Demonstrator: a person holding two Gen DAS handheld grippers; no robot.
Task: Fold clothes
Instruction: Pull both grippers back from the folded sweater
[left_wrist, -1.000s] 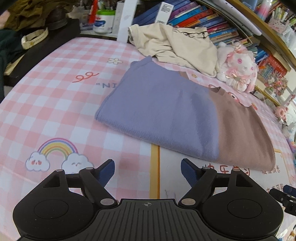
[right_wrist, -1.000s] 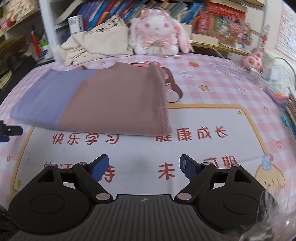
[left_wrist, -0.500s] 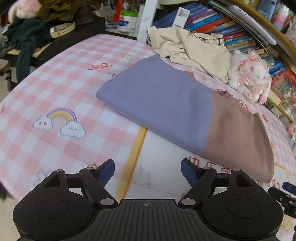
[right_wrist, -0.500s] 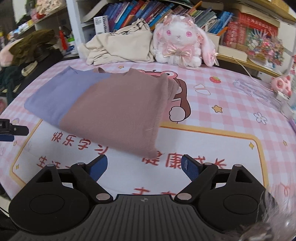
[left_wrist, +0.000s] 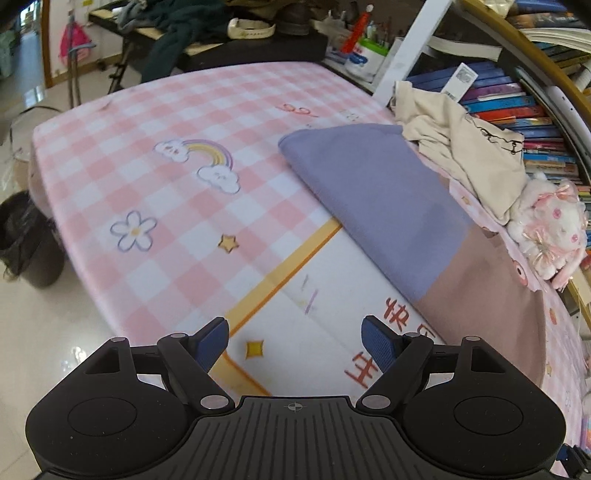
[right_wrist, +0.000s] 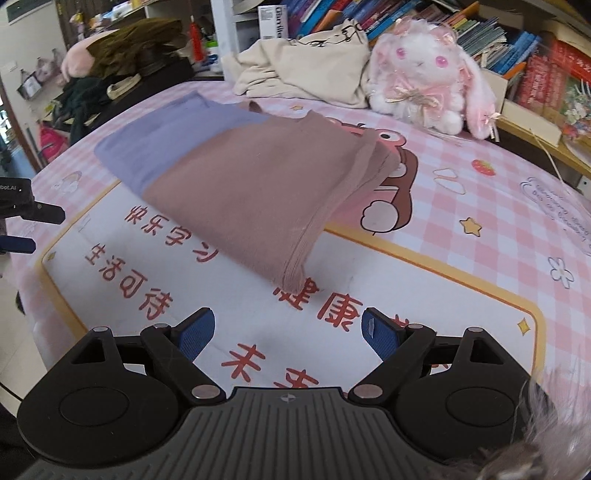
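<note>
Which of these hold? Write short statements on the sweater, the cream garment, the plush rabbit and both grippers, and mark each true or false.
1. The two-tone sweater lies folded on the tablecloth. True.
2. The left gripper clamps the sweater's purple end. False: it is open, holding nothing.
3. The cream garment lies crumpled beside the plush rabbit. True.
4. The plush rabbit sits on the sweater. False: it sits apart, near the books.
5. The right gripper is open. True.
</note>
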